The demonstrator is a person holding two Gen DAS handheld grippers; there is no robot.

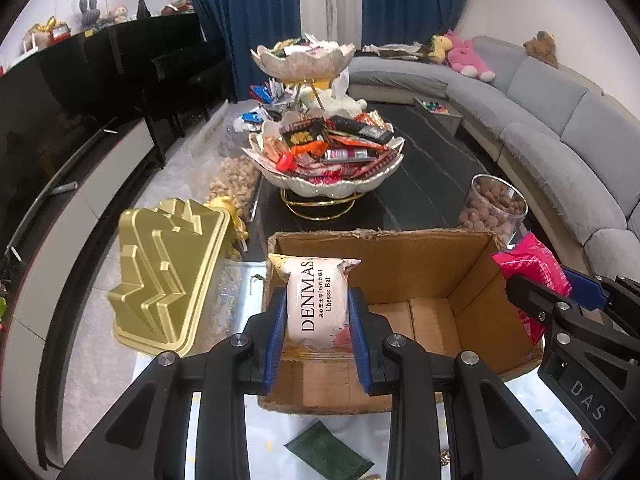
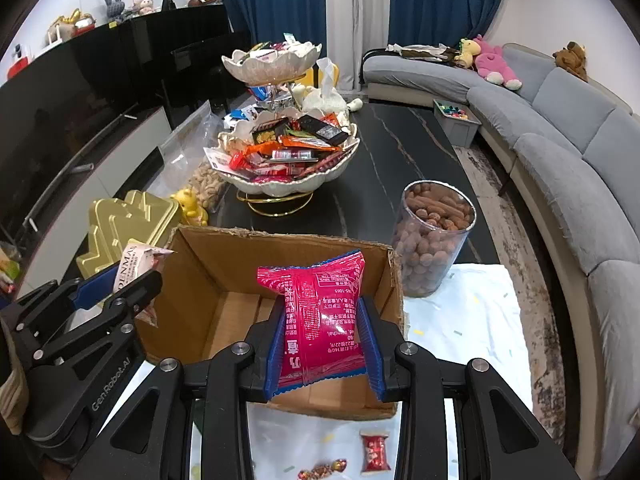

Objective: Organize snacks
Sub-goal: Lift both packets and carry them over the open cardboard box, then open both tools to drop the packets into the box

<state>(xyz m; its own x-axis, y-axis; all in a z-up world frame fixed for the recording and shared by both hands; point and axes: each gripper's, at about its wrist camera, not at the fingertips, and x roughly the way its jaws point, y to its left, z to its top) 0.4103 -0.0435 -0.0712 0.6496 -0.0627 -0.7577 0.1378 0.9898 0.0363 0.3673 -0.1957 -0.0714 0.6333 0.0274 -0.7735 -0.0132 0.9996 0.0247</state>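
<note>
My left gripper (image 1: pixel 318 312) is shut on a white cheese ball packet (image 1: pixel 318 304), held over the left part of an open cardboard box (image 1: pixel 400 256). My right gripper (image 2: pixel 326 328) is shut on a red snack packet (image 2: pixel 320 308), held above the same cardboard box (image 2: pixel 224 252) near its right wall. In the left wrist view the right gripper (image 1: pixel 548 292) shows at the right edge with the red packet (image 1: pixel 532 260). The right wrist view shows the left gripper (image 2: pixel 120 286) at the left with the white packet (image 2: pixel 136 264). The box floor looks bare.
A two-tier shell-shaped snack stand (image 1: pixel 320 184) full of wrapped snacks stands behind the box on the dark table (image 2: pixel 392 148). A clear jar of nuts (image 2: pixel 434 236) is right of the box, a gold tin (image 1: pixel 168 272) left. Loose candies (image 2: pixel 374 450) and a dark green sachet (image 1: pixel 328 454) lie in front.
</note>
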